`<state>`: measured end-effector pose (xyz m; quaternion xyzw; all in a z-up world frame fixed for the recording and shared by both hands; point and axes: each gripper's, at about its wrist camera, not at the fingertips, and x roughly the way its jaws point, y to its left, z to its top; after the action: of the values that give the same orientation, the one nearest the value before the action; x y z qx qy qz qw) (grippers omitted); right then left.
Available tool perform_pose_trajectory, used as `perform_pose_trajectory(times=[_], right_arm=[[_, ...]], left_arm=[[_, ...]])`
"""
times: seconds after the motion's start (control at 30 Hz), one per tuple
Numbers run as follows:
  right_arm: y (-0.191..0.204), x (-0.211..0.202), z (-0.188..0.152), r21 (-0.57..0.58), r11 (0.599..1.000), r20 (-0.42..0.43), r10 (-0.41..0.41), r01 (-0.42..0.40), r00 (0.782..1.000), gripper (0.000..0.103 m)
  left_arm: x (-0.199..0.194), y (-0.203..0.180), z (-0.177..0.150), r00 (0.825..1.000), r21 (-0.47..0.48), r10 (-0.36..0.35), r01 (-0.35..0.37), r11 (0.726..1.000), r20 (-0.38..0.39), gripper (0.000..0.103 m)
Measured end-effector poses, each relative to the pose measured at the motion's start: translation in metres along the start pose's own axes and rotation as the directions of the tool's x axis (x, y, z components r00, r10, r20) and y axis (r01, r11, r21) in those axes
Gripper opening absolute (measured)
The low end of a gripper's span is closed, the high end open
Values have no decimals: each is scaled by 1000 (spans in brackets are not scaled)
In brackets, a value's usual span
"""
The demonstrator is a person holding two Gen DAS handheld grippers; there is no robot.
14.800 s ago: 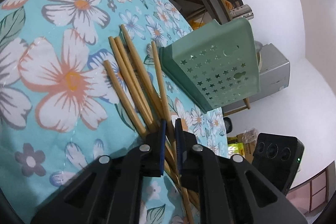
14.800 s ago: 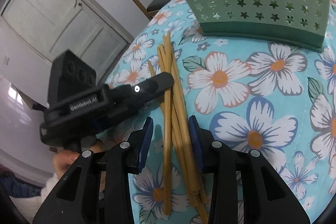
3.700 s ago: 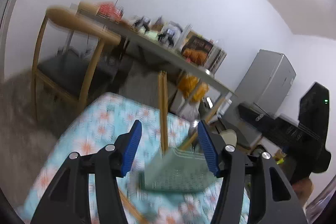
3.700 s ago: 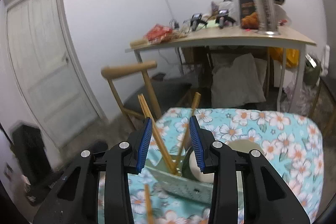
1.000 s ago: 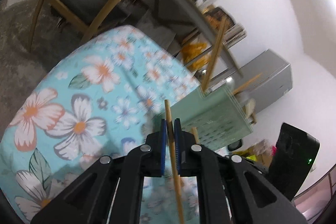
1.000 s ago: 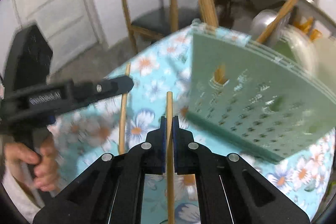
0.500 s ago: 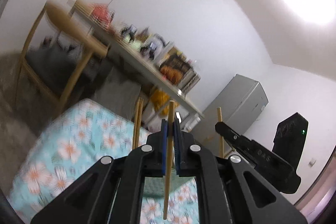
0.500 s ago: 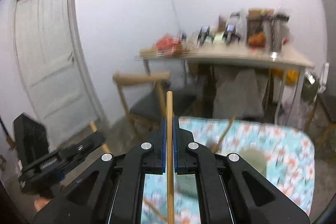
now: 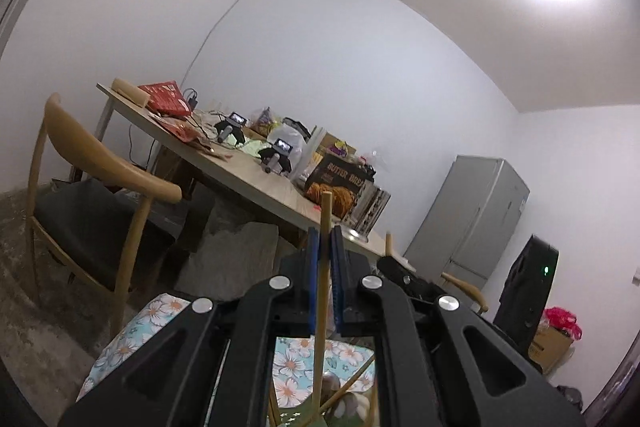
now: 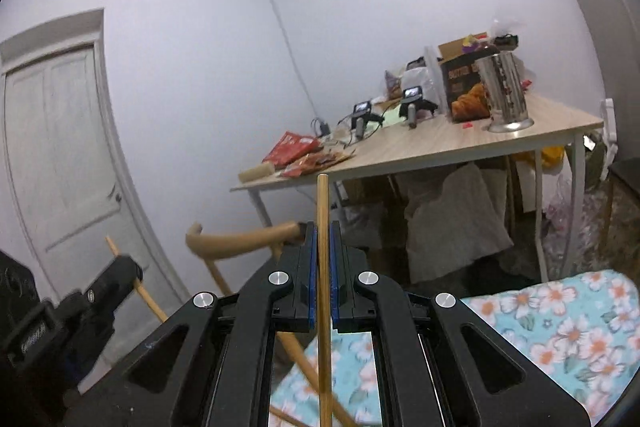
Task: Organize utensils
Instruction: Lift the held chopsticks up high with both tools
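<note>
Spreading under both cameras is the flowered tablecloth (image 10: 560, 319), its blue-and-white print filling the low corners of each view because both tools are held high above it and pointing nearly level at the room. Behind it stand a wooden chair (image 9: 100, 163) and a cluttered desk (image 10: 460, 147), no part of the job. Of the green utensil holder (image 9: 304, 417) only a star-punched sliver shows at the bottom of the left view, with chopsticks already leaning in it; that is probably where the two held sticks are bound.

The left gripper (image 9: 325, 255) is clamped tight on one chopstick (image 9: 322, 307), which stands close to upright through the pads. The right gripper (image 10: 323, 259) is likewise pinched hard on a second chopstick (image 10: 322, 267), upright, its top well above the pads. Holding each stick vertical suits lowering it end-first into the holder.
</note>
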<state>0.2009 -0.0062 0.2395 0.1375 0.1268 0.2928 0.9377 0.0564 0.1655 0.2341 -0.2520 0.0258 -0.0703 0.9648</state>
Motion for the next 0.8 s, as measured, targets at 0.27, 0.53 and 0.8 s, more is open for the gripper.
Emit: perform_pose_trajectory(times=[0.27, 0.53, 0.8], right_arm=[[4, 7, -5, -84, 989, 116, -113, 123, 987, 4], [2, 24, -13, -89, 981, 106, -160, 170, 981, 4], [-2, 19, -6, -41, 990, 134, -128, 135, 983, 4]], left_arm=[[18, -14, -22, 999, 92, -5, 8, 996, -33, 5], [26, -27, -31, 996, 176, 14, 1, 984, -83, 5], [26, -21, -37, 994, 152, -1, 18, 988, -113, 5]])
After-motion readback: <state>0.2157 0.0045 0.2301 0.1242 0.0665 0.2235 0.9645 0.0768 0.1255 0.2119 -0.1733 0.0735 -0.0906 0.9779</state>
